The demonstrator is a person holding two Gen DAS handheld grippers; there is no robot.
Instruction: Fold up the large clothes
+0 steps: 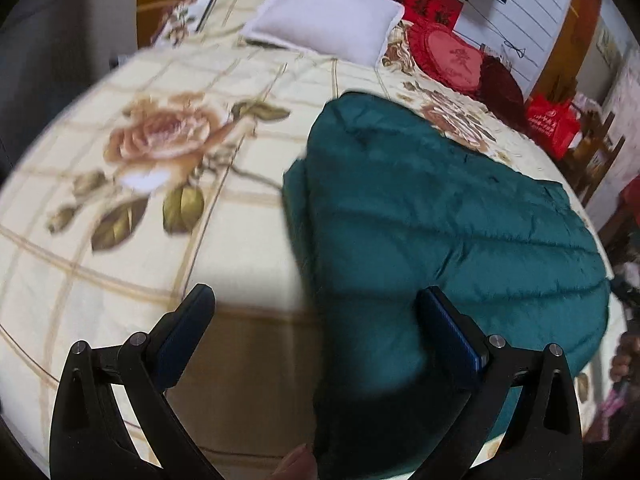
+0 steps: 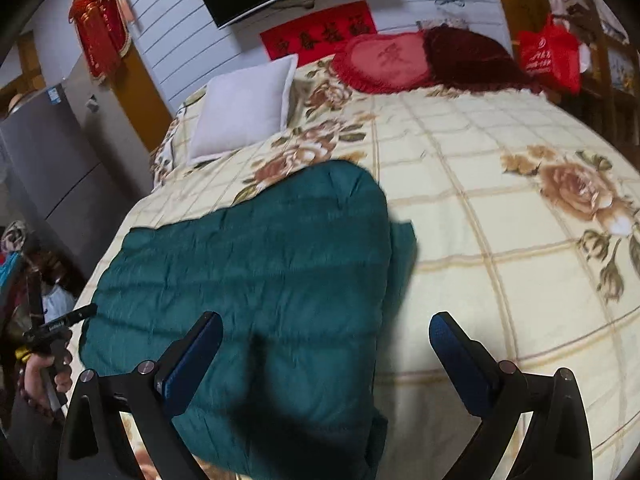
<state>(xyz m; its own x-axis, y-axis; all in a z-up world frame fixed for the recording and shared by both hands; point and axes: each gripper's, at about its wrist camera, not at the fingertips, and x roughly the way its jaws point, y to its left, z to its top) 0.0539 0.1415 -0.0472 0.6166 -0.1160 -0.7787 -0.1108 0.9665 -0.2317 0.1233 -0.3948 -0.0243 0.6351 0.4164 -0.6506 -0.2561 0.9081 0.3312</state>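
Observation:
A dark teal quilted jacket [image 1: 432, 224] lies flat on the bed, folded into a long block; it also shows in the right wrist view [image 2: 256, 280]. My left gripper [image 1: 316, 308] is open and empty, held above the jacket's near left edge, its right finger over the fabric. My right gripper [image 2: 326, 332] is open and empty, held above the jacket's near right edge, its left finger over the fabric. The left gripper and the hand that holds it [image 2: 48, 340] show at the far left of the right wrist view.
The bed has a cream checked cover with roses [image 1: 160, 140]. A white pillow [image 1: 332, 16] and a red heart cushion [image 1: 448, 56] lie at the head. A red bag [image 1: 552, 124] and a wooden chair stand beside the bed. A grey fridge [image 2: 44, 168] stands at the other side.

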